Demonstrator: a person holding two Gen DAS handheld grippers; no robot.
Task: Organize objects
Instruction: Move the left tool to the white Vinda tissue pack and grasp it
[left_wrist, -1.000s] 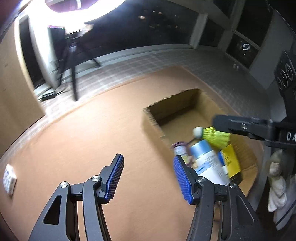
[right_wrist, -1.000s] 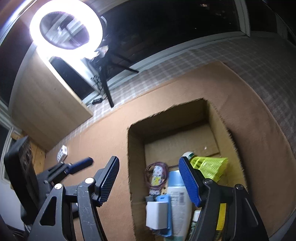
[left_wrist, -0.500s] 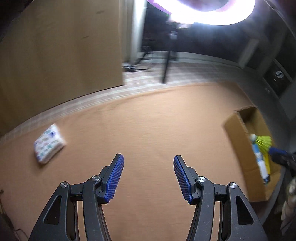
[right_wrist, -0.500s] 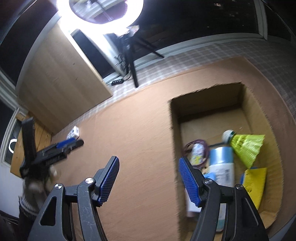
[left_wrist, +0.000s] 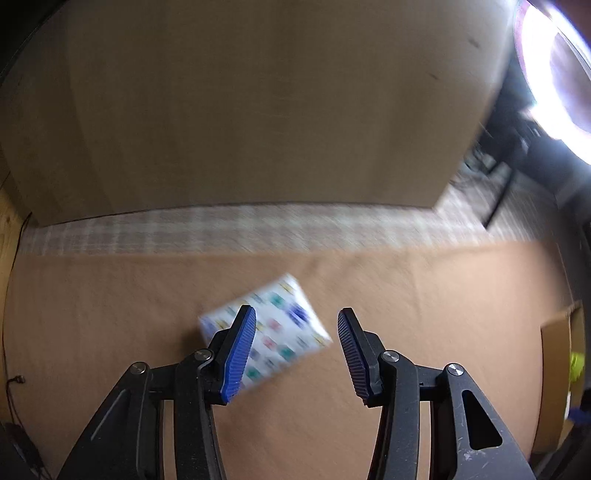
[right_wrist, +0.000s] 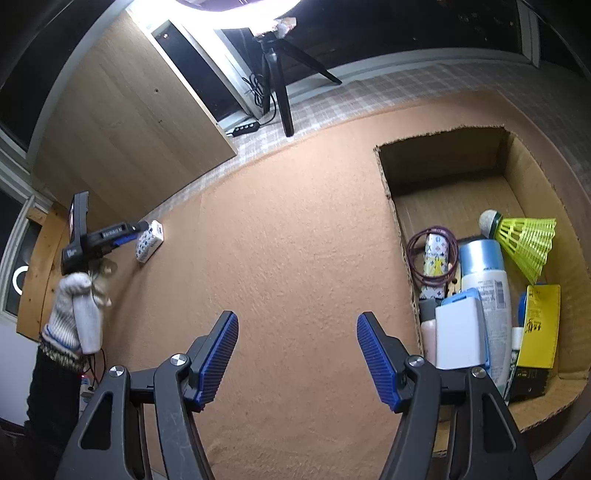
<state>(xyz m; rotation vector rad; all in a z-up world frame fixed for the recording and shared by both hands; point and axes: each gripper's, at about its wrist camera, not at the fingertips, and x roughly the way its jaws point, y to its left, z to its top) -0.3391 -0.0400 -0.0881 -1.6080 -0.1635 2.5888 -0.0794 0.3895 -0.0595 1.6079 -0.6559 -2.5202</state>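
Observation:
A white tissue pack with coloured prints (left_wrist: 275, 332) lies on the brown mat. My left gripper (left_wrist: 295, 354) is open right over it, the left finger (left_wrist: 238, 354) covering its near corner. The pack also shows in the right wrist view (right_wrist: 149, 240), with the left gripper (right_wrist: 133, 230) beside it. My right gripper (right_wrist: 295, 362) is open and empty above the mat, left of the cardboard box (right_wrist: 393, 199). The box holds a yellow shuttlecock (right_wrist: 524, 243), a white bottle (right_wrist: 487, 291), a yellow packet (right_wrist: 537, 325) and several other items.
A wooden panel (left_wrist: 258, 110) stands behind the mat, with checked floor (left_wrist: 221, 229) along its base. A ring light on a tripod (right_wrist: 277, 85) stands at the back. The box edge (left_wrist: 557, 354) shows at the far right of the left wrist view.
My left gripper swung left, away from the box, and closed in on the tissue pack. My right gripper drew back left from above the box. The shuttlecock now lies in the box.

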